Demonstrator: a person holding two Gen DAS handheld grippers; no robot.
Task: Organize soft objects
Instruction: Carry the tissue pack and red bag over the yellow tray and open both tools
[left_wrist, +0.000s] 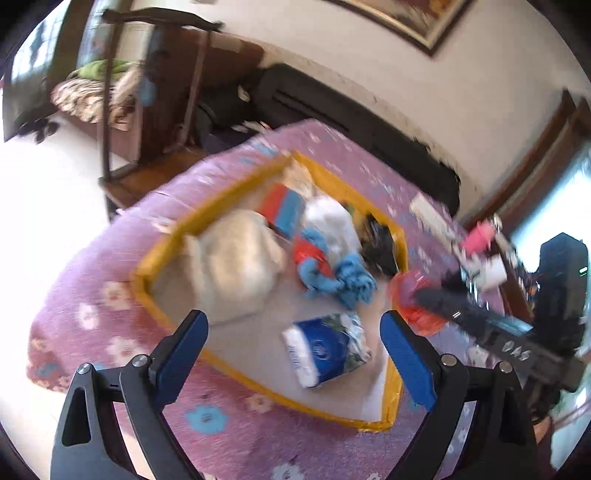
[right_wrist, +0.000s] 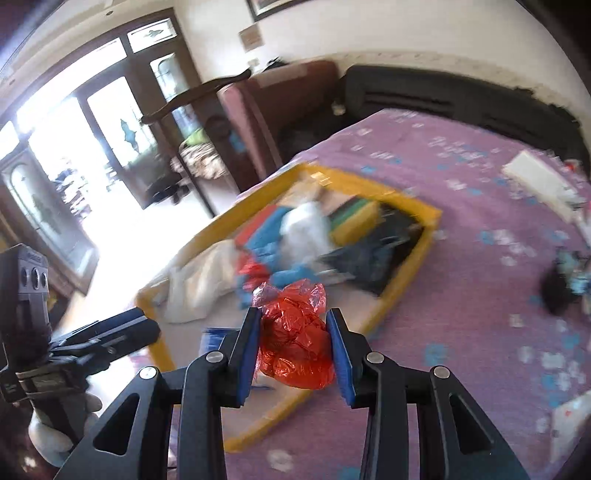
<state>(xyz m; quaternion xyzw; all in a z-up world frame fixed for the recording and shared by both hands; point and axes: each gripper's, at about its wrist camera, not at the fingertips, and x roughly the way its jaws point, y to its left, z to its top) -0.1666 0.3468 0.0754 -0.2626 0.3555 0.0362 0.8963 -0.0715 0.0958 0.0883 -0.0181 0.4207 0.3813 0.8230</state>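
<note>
A crumpled red plastic bag (right_wrist: 295, 339) is gripped between the pads of the right gripper (right_wrist: 293, 354) and carried above the near edge of the yellow-rimmed tray (right_wrist: 402, 291) on the purple bedspread (right_wrist: 461, 295). The bag is judged light, soft and slippery, best pinched across its bunched middle. The left gripper (left_wrist: 295, 350) is spread wide and empty over a blue tissue pack (left_wrist: 325, 347) lying in the tray.

Daylight floods both fisheye views: the glass doors (right_wrist: 92, 147) at ten o'clock in the right wrist view burn out to white, as does the floor (left_wrist: 44, 184) at nine o'clock in the left. Motion blur smears the purple bedspread (left_wrist: 295, 424) and the yellow-rimmed tray (right_wrist: 406, 280). Edges bend, with dark corners
</note>
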